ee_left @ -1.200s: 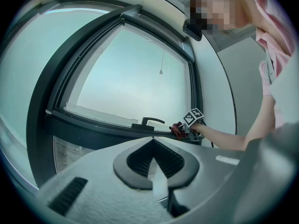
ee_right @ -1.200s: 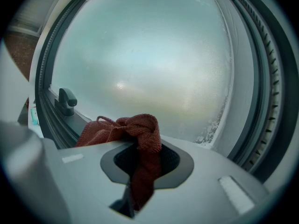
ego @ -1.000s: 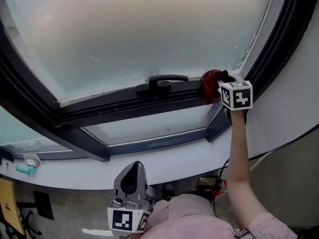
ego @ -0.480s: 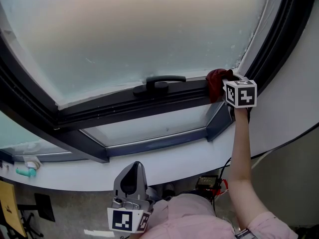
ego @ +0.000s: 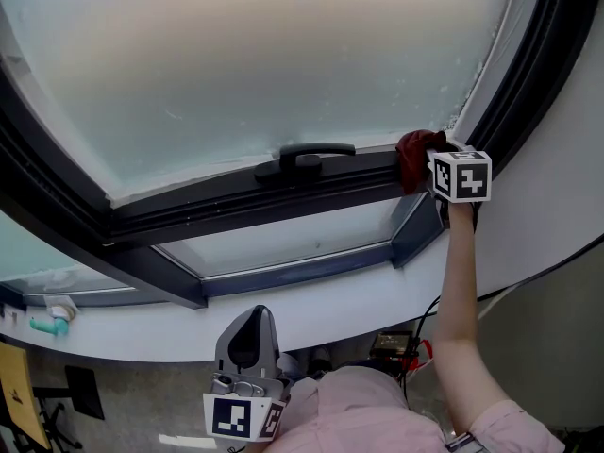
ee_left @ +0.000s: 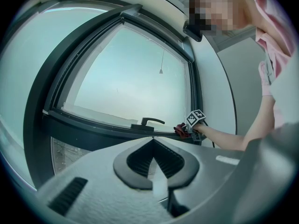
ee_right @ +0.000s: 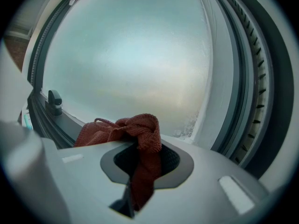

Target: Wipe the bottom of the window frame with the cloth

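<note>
Right gripper (ee_right: 145,147) is clamped on the cloth (ee_right: 140,127), which sits on the bottom frame (ego: 217,204) at its right corner. Left gripper (ee_left: 152,143) is pinched closed and empty, low and well apart from the window.

Risk: the cloth is bunched and held by a narrow fold. If I drag it left it may snag on the handle (ego: 304,155) and pull free.

Count: one cloth, one handle, two grippers.

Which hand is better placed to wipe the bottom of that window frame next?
Right. The right tool grips the red cloth at the bottom of the window frame, near its right corner. The left tool is shut, empty, and low by the person's body, away from the frame.
</note>
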The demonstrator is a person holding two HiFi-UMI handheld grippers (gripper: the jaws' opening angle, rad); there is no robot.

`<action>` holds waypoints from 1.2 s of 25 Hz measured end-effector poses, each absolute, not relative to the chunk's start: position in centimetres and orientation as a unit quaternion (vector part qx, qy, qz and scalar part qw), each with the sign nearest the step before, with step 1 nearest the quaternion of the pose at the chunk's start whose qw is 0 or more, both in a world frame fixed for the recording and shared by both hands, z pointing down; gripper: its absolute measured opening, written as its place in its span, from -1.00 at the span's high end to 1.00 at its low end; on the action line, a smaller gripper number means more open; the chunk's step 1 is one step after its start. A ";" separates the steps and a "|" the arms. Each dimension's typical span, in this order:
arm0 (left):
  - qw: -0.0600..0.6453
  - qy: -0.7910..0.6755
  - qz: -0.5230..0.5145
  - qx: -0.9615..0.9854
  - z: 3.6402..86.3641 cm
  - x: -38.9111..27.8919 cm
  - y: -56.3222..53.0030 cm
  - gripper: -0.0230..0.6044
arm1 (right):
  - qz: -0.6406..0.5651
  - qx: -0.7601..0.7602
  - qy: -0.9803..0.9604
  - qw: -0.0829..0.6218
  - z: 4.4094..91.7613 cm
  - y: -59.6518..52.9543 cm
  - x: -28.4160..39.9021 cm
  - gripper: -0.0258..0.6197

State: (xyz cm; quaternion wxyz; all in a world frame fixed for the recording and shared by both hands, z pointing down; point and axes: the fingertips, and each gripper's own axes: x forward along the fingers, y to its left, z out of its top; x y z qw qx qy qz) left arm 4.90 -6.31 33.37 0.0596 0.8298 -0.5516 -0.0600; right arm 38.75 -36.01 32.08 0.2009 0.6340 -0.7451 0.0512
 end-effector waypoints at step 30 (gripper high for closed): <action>0.065 -0.556 -0.061 0.826 33.5 3.4 -7.1 0.94 | 0.070 0.668 -0.710 0.210 32.0 -36.4 41.4 0.71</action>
